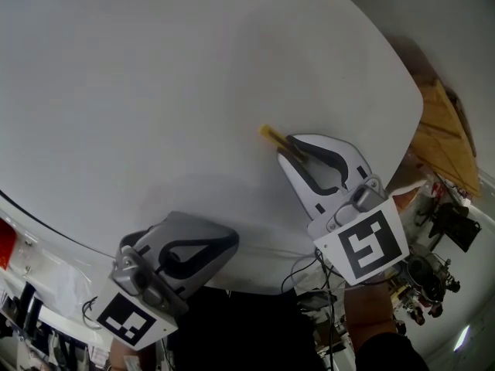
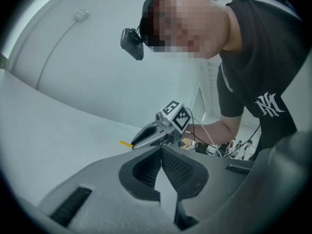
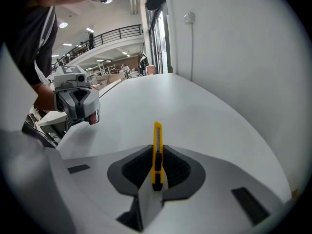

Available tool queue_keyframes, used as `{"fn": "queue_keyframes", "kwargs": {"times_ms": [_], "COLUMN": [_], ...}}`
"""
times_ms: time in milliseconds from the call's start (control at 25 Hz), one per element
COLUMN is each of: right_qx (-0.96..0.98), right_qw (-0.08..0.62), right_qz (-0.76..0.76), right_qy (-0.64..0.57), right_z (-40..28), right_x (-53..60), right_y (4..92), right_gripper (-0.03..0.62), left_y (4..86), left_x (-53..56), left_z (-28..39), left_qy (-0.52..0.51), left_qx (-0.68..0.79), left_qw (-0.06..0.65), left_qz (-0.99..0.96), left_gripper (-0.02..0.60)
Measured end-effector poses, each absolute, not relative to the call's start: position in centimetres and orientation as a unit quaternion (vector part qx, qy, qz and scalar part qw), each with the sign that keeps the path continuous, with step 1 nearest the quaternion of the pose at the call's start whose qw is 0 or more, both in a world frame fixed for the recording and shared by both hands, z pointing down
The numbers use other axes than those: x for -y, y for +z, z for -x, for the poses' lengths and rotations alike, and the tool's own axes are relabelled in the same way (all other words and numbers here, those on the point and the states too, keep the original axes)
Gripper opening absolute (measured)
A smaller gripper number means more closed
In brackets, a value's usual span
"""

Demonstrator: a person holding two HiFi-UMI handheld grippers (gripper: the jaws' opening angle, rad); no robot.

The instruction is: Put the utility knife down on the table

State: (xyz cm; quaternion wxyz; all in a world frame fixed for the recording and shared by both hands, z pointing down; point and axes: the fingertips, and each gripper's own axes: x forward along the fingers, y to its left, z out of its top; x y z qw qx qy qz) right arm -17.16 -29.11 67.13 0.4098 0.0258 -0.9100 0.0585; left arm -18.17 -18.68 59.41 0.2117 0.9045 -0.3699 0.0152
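The utility knife (image 3: pixel 156 152) is pinched between the jaws of the right gripper (image 1: pixel 289 148), which are pressed against its yellow body from either side. The knife is held edge-on and in line with the jaws. Its rear end is seated deep between the pads (image 3: pixel 173 167), and its front part is carried out past the fingertips. In the head view only this yellow front part is shown, ahead of the jaws and low over the white table (image 1: pixel 155 83). Whether the tip is touching the tabletop or is held just above it cannot be settled from these views, though the gap, if there is one, appears slight.

The jaws of the left gripper (image 2: pixel 161 150) are brought together at their tips, and nothing is seen between them. This gripper is held over the near rim of the table. The right gripper is seen beyond and ahead of the left jaws, well apart from them, with the yellow tip of the knife pointing off to their left.

Brown cardboard (image 1: pixel 442 134) is seen off to the right of the right gripper's jaws, past the table's rim.
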Motion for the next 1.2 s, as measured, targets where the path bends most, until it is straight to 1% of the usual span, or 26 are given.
{"fn": "queue_keyframes", "kwargs": {"times_ms": [680,920,1040,1200], "right_qx": [0.91,0.915,0.923,0.935], "right_qw": [0.409,0.396,0.378,0.346], "right_qz": [-0.022,-0.035,-0.04,-0.05], "right_qy": [0.06,0.062,0.06,0.057], "right_z": [17.5,17.2,17.4,17.5], "right_x": [28.7,28.7,28.5,27.7], "right_y": [67.1,66.5,64.8,59.4], "right_gripper": [0.058,0.057,0.043,0.023], "left_y": [58.4,60.1,60.2,56.9], "left_x": [18.7,18.2,17.9,17.6], "left_z": [19.2,19.0,19.2,19.5], "left_qy": [0.014,0.012,0.013,0.016], "left_qx": [0.376,0.375,0.377,0.377], "left_qw": [0.199,0.205,0.205,0.184], "left_qz": [-0.905,-0.904,-0.903,-0.907], "left_gripper": [0.005,0.005,0.005,0.005]}}
